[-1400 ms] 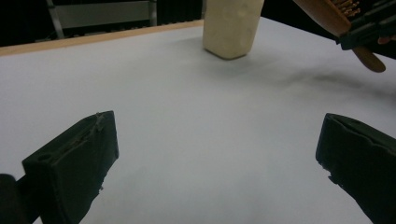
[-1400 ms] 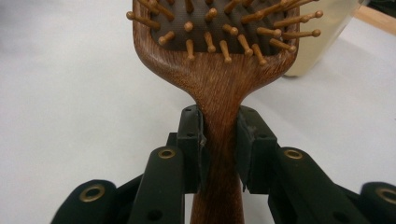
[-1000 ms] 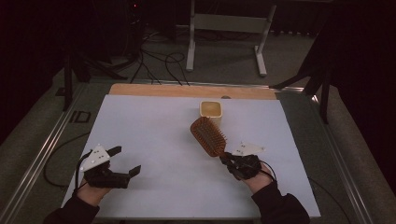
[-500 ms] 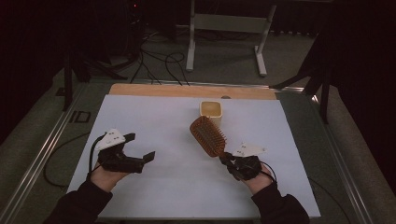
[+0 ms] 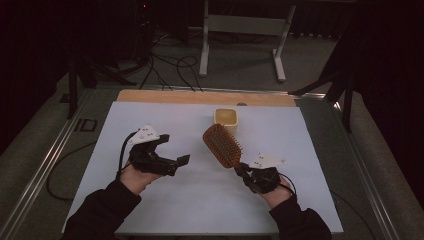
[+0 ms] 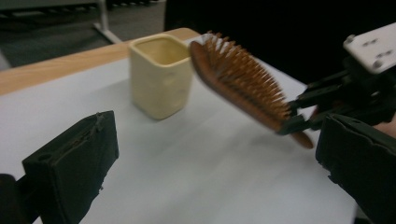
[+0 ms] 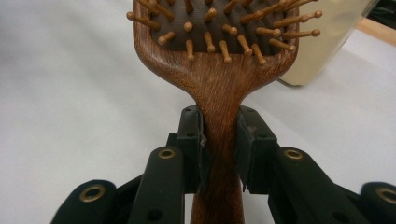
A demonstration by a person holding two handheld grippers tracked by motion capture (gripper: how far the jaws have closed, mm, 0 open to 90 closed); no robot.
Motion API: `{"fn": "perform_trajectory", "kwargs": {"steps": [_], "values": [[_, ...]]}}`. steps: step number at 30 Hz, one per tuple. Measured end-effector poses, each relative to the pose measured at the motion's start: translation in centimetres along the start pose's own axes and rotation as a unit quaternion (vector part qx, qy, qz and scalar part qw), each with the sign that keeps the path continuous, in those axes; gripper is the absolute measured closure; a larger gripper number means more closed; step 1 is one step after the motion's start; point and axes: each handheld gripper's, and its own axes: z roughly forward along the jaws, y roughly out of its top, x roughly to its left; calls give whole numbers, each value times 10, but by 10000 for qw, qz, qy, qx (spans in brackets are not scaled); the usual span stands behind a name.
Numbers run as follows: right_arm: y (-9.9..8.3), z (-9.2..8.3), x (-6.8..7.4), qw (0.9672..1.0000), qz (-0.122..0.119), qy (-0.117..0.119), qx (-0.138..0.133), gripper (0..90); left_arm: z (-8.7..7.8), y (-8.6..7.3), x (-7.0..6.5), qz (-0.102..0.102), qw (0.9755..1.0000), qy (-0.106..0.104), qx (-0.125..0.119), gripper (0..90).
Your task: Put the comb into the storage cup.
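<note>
white table top (image 5: 200, 200) with wooden far edge (image 5: 200, 96), dark room.

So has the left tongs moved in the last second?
Yes. In the high view the left tongs have gone forward and rightward, from near the mat's near-left corner toward the cup and brush.

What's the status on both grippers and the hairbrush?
Right gripper shut on hairbrush handle, lifted. Left gripper open, empty. Cream cup just beyond brush head.
</note>
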Motion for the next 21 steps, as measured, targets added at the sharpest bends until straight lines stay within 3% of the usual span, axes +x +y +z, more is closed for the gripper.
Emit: {"fn": "perform_trajectory", "kwargs": {"steps": [10, 12, 16, 18, 21], "values": [[1, -1, 1, 10000, 22, -43, -44, 730, 30, 9, -9, -372, 9985, -404, 19, 1], [1, -2, 0, 10000, -36, -6, -19, 731, 36, 11, -9, -464, 9973, -564, 24, 1], [1, -1, 1, 10000, -51, 16, -14, 731, 44, 13, -9, -585, 9965, -603, -11, 1], [1, -1, 1, 10000, -81, 9, -10, 730, 47, 13, -7, -735, 9957, -569, -38, 2], [2, -2, 2, 10000, -91, 7, -16, 731, 56, 13, -1, -1104, 9919, -629, -34, 2]]}}
